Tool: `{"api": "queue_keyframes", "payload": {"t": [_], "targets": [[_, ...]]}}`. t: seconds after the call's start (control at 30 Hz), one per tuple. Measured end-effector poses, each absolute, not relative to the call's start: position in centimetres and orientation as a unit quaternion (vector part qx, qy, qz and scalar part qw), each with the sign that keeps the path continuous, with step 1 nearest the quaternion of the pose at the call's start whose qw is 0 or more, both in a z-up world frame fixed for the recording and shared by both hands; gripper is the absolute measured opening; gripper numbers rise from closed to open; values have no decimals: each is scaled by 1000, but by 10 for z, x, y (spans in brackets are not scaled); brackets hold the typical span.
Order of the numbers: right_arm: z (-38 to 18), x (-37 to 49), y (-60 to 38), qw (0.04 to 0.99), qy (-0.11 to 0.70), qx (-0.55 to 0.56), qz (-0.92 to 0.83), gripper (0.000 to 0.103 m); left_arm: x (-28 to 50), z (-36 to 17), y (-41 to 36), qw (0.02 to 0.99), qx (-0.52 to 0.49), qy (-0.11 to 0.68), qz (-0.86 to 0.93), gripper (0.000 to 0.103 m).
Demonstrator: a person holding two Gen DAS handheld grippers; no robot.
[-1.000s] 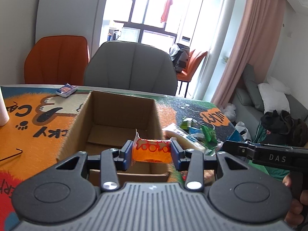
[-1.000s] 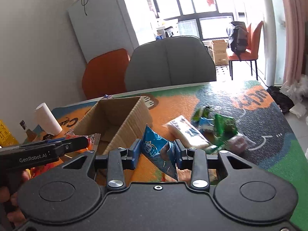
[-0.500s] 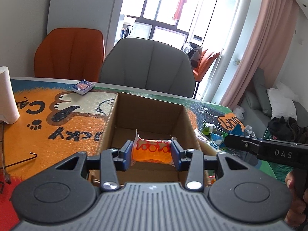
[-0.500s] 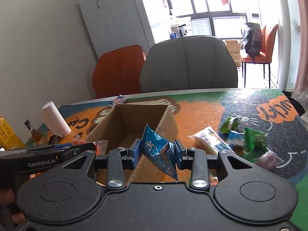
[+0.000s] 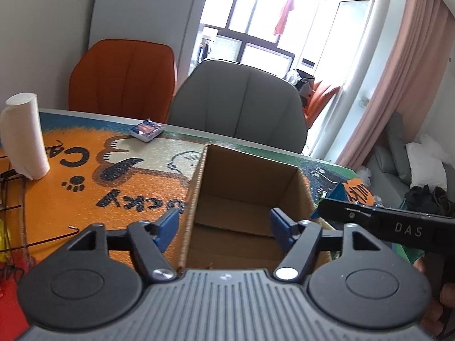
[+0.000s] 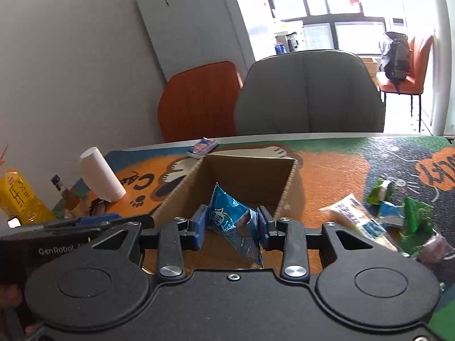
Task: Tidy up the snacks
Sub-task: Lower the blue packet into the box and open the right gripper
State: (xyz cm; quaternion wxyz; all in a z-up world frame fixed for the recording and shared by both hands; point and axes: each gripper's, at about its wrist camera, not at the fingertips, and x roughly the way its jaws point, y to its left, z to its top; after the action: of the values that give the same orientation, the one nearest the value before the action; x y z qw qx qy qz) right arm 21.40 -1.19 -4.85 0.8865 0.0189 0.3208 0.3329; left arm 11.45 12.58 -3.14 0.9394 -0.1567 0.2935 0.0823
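Nearest to me, my left gripper has its jaws opening over the near edge of the cardboard box, with nothing between the blue pads; I can see only bare cardboard floor past them. My right gripper is clenched on a blue snack packet, which stands pinched between the pads, its pointed top up, hanging over the box's open top. In the left view the right gripper's black body comes in from the right edge, just beside the box wall, with part of a hand under it. Right of the box, on the cartoon table mat, lies a loose heap of snacks: a pale long packet, green ones and a small blue one. Left of the box stands a white paper roll, with a yellow bottle beside it. Beyond the box, a small blue-and-orange packet lies near the table's far edge, then a grey chair and an orange chair
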Motion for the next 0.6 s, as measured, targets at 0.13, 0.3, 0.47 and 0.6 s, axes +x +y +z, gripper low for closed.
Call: {"api": "queue_keyframes", "payload": {"t": [0.13, 0.3, 0.47, 0.6], "targets": [[-45, 211, -7, 887, 317, 9, 335, 53, 111, -32, 131, 937, -161, 297, 94, 75], [-44, 211, -18, 890, 324, 20, 321, 57, 109, -31, 131, 933, -163, 301, 111, 82], [-44, 209, -39, 896, 328, 28, 299, 62, 108, -32, 122, 933, -160, 301, 117, 91], [-44, 205, -59, 902, 325, 32, 282, 69, 108, -32, 111, 934, -156, 302, 108, 98]]}}
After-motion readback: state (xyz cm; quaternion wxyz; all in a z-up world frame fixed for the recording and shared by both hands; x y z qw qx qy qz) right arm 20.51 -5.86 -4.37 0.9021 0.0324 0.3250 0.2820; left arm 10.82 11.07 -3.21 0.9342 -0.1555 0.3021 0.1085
